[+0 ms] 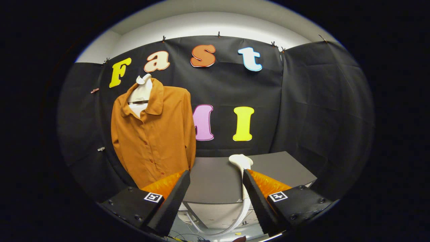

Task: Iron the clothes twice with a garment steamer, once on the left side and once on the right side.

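Nearest to the camera, the gripper (215, 201) has its two fingers spread wide apart, with nothing clamped between them; each finger (171, 201) runs forward and ends over the near edge of a grey table (215, 181). In the gap between the fingers, below the table's front edge, a pale hose (235, 223) curves down and round toward the floor, where a few dark cables lie, too small to make out clearly. The hose climbs along the inner side of the right finger to the garment steamer (240, 161), whose white head stands upright on the table just ahead of that finger's tip; whether the finger touches the steamer's handle cannot be told, since the finger covers the lower part of it. The grey tabletop stretches away beyond the fingers to the booth's black cloth wall (302, 101). Beyond the left finger and to the left of the table hangs an orange-brown shirt (154, 134), buttoned down the front, collar open, its hem dropping behind the left finger's tip. It is dressed on a white hanger form (142, 89) whose neck shows above the collar, set against the black cloth. Above the cloth runs a strip of pale wall (215, 23).
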Available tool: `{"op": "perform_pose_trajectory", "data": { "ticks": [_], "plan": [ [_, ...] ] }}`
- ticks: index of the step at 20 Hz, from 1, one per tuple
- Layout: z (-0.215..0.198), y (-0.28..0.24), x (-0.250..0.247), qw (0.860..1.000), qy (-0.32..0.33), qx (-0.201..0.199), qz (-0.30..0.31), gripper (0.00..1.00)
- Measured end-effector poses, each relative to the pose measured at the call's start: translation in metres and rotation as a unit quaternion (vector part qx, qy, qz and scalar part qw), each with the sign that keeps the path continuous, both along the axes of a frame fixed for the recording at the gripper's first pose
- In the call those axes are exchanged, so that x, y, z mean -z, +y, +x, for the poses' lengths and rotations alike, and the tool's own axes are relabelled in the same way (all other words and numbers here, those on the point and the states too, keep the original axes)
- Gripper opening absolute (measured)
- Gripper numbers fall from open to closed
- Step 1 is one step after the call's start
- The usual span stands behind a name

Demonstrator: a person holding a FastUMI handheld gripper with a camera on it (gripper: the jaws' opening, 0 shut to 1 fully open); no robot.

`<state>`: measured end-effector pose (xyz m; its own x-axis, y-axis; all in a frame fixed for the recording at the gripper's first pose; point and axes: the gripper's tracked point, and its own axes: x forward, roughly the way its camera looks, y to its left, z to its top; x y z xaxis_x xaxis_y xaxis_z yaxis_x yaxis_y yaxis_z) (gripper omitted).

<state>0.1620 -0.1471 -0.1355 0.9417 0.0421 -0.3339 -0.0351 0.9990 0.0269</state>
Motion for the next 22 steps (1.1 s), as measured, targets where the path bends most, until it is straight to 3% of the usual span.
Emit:
{"op": "perform_pose_trajectory", "data": {
  "ticks": [7, 18, 22],
  "plan": [
    [0.059, -0.046, 0.065, 0.992, 0.114, 0.003, 0.044, 0.99],
    [0.119, -0.072, 0.190, 0.948, 0.307, 0.004, 0.077, 0.99],
    [0.124, -0.074, 0.211, 0.943, 0.327, 0.002, 0.064, 0.73]
  ]
}}
